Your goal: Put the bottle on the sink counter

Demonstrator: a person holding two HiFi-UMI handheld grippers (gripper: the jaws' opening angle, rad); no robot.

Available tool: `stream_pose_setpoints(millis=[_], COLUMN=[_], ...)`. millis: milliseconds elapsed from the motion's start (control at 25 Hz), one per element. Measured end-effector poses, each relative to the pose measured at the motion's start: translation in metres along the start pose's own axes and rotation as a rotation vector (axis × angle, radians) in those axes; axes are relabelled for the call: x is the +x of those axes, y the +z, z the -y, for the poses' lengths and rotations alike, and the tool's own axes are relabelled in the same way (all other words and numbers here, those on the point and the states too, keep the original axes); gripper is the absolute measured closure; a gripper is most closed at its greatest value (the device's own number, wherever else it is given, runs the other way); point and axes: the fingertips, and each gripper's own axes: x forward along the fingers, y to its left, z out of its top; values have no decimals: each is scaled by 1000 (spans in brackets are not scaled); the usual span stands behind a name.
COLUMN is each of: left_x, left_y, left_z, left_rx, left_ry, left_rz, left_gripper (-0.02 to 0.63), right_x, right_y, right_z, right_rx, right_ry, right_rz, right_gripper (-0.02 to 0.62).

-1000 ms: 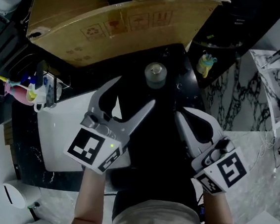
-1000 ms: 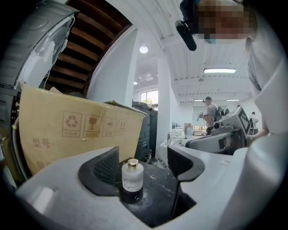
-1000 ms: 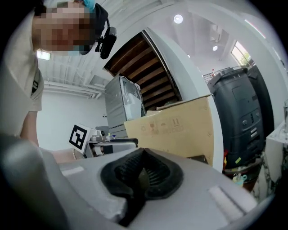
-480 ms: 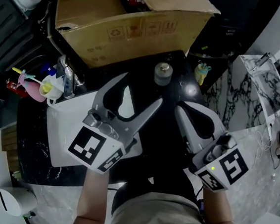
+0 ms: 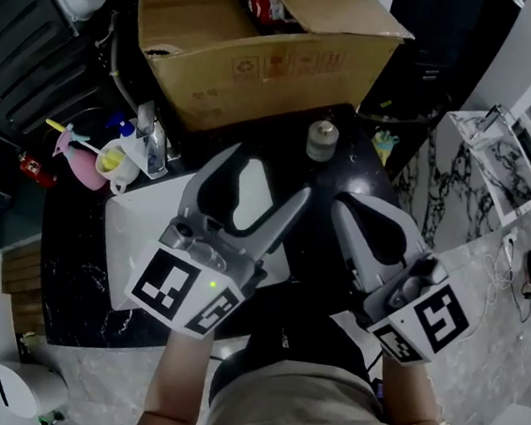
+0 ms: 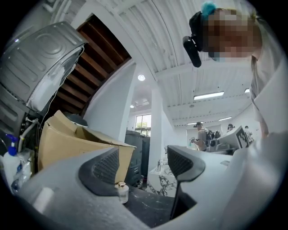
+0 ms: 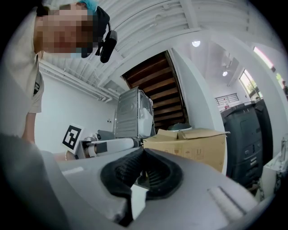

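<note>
The left gripper [image 5: 261, 183] holds its jaws spread wide with nothing between them. The small gold-capped bottle [image 5: 322, 139] stands upright on the black counter [image 5: 350, 173] just ahead of the jaw tips, nearer the right-hand jaw in the head view and low beside the left-hand pad in the left gripper view. The right gripper [image 5: 343, 208] has its jaws pressed together on nothing, the bottle ahead and slightly to their left; an open cardboard box [image 5: 263, 60] sits beyond the bottle, and a white sink basin [image 5: 131, 231] lies beneath the left gripper's jaws.
</note>
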Motion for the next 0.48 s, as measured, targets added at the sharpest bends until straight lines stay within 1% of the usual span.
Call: stream_pose_setpoints(millis=[80, 200, 280, 360, 400, 480], left_x=[-8, -24, -38, -51, -56, -64], left_y=[5, 18, 30, 40, 42, 43], left_z=[6, 18, 23, 23, 22, 21], left_rx=[-26, -22, -19, -43, -61, -94], left_ry=[-12, -46, -55, -59, -62, -75], left_rz=[26, 93, 167, 225, 242, 247], left_gripper=[258, 268, 315, 375, 398, 445], right_x=[1, 0, -1, -2, -3, -3], right_y=[2, 4, 5, 5, 6, 6], right_z=[-10, -26, -34, -40, -43, -48], right_rx=[-10, -20, -24, -25, -27, -29], right_ry=[2, 9, 8, 5, 3, 3], right_rz=[6, 12, 14, 16, 16, 19], right_gripper=[592, 592, 592, 592, 592, 592])
